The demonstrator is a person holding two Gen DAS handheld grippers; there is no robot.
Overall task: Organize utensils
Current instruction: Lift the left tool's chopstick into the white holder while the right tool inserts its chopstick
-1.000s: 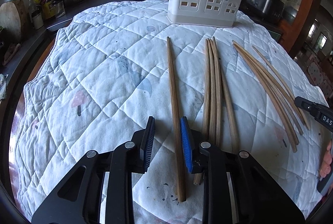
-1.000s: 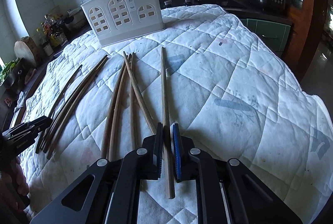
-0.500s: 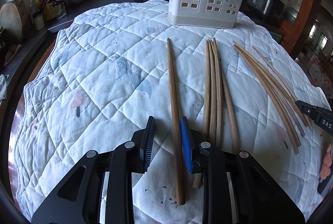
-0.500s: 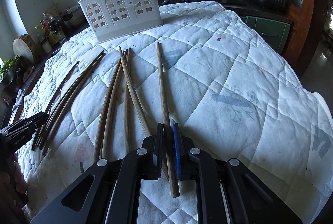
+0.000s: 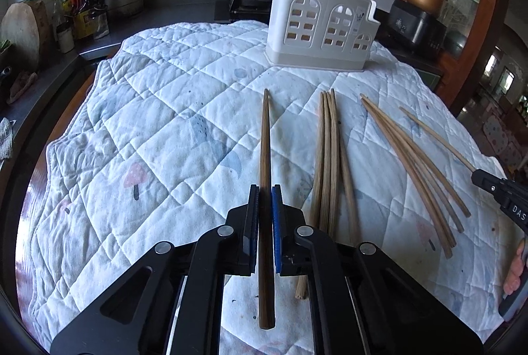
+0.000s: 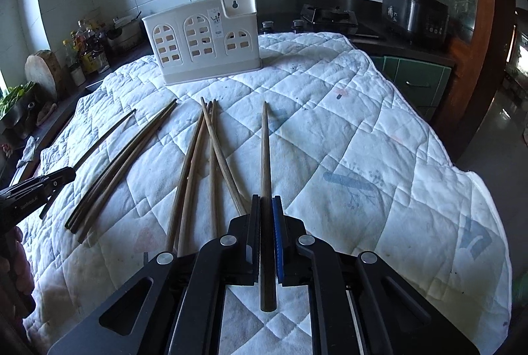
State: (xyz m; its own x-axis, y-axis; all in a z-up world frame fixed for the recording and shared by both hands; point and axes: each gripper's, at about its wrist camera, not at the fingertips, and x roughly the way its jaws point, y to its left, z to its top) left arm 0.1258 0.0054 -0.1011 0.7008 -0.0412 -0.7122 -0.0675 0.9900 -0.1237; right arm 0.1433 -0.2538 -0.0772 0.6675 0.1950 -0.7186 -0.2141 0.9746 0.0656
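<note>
In the left wrist view, my left gripper (image 5: 264, 190) is closing its jaws, and the pads press on a dark wooden chopstick (image 5: 265, 140) that points at the white utensil holder (image 5: 320, 25). To its right on the quilt lie a straight chopstick bundle (image 5: 326, 157) and a curved, fanned bundle (image 5: 412, 163). In the right wrist view, my right gripper (image 6: 265, 200) is shut on another dark chopstick (image 6: 264, 150). A loose bundle (image 6: 201, 163) and darker chopsticks (image 6: 125, 157) lie to its left. The holder (image 6: 201, 41) stands upright at the far side.
A white quilted cloth (image 5: 165, 124) covers the table and drops off at its right edge (image 6: 462, 170). Bottles (image 5: 79, 12) and a round wooden block (image 5: 23, 28) stand on the left counter. A stove (image 6: 330, 15) and a black cooker (image 6: 415, 12) sit behind.
The left jaws, open around the chopstick before, have closed onto it. The right gripper, still shut, has risen a little with its chopstick, and both views have tilted upward.
</note>
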